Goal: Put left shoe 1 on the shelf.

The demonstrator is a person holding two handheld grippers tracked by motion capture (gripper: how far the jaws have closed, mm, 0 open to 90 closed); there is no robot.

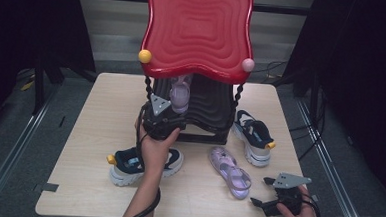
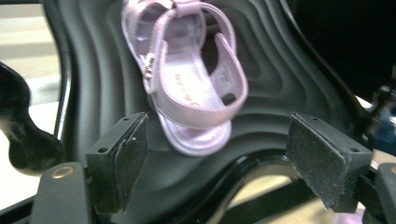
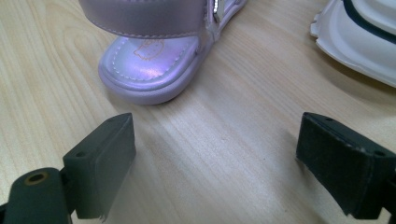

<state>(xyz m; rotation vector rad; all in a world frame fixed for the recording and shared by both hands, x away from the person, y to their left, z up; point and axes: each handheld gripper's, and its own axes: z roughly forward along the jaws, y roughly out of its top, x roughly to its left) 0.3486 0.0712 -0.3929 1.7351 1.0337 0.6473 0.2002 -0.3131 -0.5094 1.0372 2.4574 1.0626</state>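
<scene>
Lilac strappy plastic sandal (image 2: 189,79) lies on black ribbed lower shelf (image 2: 275,70) of red-topped rack, toe toward shelf's front edge.

Left gripper (image 2: 219,163) open just before it, nothing between pads: apparently released.

Right gripper (image 3: 212,161) open, idle near table's (image 1: 95,118) front right corner, facing matching sandal (image 3: 154,56), likely next.

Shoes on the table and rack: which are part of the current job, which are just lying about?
In the job:
- lilac sandal on the black shelf, just ahead of the open left gripper
- lilac sandal on the table, in front of the open right gripper
- rack

Lying about:
- left sneaker
- right sneaker
</scene>
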